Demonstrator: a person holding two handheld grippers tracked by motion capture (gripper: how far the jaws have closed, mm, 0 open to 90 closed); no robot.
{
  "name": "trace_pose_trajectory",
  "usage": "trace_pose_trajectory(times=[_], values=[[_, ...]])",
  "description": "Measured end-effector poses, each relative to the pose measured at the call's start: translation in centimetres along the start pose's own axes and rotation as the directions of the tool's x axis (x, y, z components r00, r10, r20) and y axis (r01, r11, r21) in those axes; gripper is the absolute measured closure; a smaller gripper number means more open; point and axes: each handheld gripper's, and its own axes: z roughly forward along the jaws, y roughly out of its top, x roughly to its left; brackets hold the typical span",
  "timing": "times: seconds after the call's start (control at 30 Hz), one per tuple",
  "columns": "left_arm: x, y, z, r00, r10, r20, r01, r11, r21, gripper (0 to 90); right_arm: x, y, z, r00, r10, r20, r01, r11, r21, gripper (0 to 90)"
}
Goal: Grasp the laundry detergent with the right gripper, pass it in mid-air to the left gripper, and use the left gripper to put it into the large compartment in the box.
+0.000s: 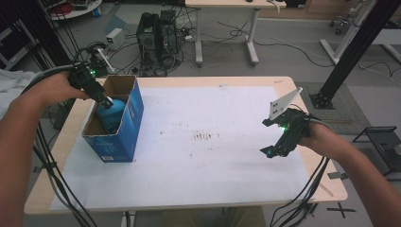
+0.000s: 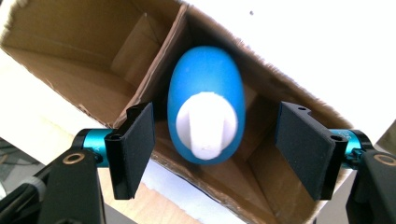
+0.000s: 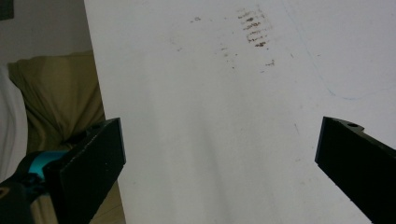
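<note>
A blue bottle with a white cap stands upright inside an open blue cardboard box, in the compartment next to a cardboard divider. From above, the bottle shows in the box at the table's left. My left gripper hovers over the box opening, pointing down. Its pads stand apart on either side of the cap without touching it, so the left gripper is open. My right gripper is at the table's right, open over bare white sheet, nothing between its jaws.
A white sheet covers most of the wooden table. Faint brown marks lie at its middle. The box's other compartment looks empty. Cables hang off both table sides; computers and a desk stand on the floor beyond.
</note>
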Motion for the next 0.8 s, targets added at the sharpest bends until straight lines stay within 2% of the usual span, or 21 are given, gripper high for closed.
trace_pose_trajectory(times=[0.07,0.1,0.27,0.3,0.33,0.37,0.4,0.53,0.57,0.6,0.7,0.73,0.77,0.8], values=[[-0.4,0.2,-0.6,0.9997,-0.004,0.024,0.004,0.9998,-0.019,28.8,0.0,0.0,0.0,1.0000,0.002,0.003,-0.002,1.000,0.001,0.7],[-0.4,0.4,-1.0,0.9998,0.018,0.010,-0.018,0.9997,-0.016,28.9,0.0,0.0,0.0,1.0000,0.001,0.001,-0.001,1.000,-0.001,0.7],[-1.4,0.9,-2.0,0.9995,0.030,0.013,-0.030,0.9993,-0.021,28.8,0.0,0.0,-0.1,1.0000,0.003,0.009,-0.003,1.000,-0.005,0.7],[-1.7,1.0,-2.0,0.9999,0.010,0.010,-0.010,0.9992,-0.039,28.9,0.0,0.0,-0.1,1.0000,0.001,0.006,-0.001,1.000,-0.005,0.7],[-1.9,1.1,-2.2,0.9999,0.016,0.006,-0.015,0.9992,-0.037,28.8,0.0,0.0,-0.2,1.0000,0.003,0.005,-0.003,1.000,-0.004,0.7],[-1.8,1.2,-2.5,0.9988,0.048,0.010,-0.047,0.9988,-0.013,28.9,0.1,0.0,-0.2,1.0000,0.004,0.003,-0.004,1.000,-0.006,0.7],[-2.2,1.3,-2.4,0.9995,0.028,0.015,-0.027,0.9991,-0.032,28.9,0.1,0.0,-0.2,1.0000,0.004,0.004,-0.004,1.000,-0.010,0.7],[-3.0,1.7,-2.8,0.9990,0.041,0.017,-0.041,0.9983,-0.041,28.9,0.1,0.0,-0.2,1.0000,0.002,0.004,-0.002,1.000,-0.005,0.7],[-3.4,2.0,-3.1,0.9981,0.059,0.018,-0.059,0.9975,-0.038,28.9,0.2,0.0,-0.2,1.0000,0.005,0.004,-0.005,1.000,-0.007,0.7],[-3.8,2.1,-3.1,0.9984,0.055,0.014,-0.054,0.9972,-0.051,28.9,0.2,0.0,-0.3,1.0000,-0.001,0.004,0.001,1.000,-0.009,0.7],[-4.6,2.7,-3.2,0.9972,0.074,0.014,-0.073,0.9956,-0.058,28.8,0.3,0.1,-0.3,1.0000,0.000,0.005,0.001,1.000,-0.016,0.7],[-4.9,2.9,-3.3,0.9956,0.093,0.011,-0.092,0.9941,-0.057,28.8,0.3,0.1,-0.4,1.0000,-0.006,0.006,0.006,1.000,-0.016,0.7],[-5.2,3.2,-3.3,0.9954,0.095,0.012,-0.094,0.9932,-0.068,28.8,0.4,0.0,-0.4,1.0000,-0.004,0.007,0.004,1.000,-0.015,0.7],[-5.4,3.4,-3.4,0.9932,0.115,0.016,-0.114,0.9918,-0.057,28.8,0.4,0.0,-0.4,0.9999,-0.007,0.009,0.008,1.000,-0.014,0.7]])
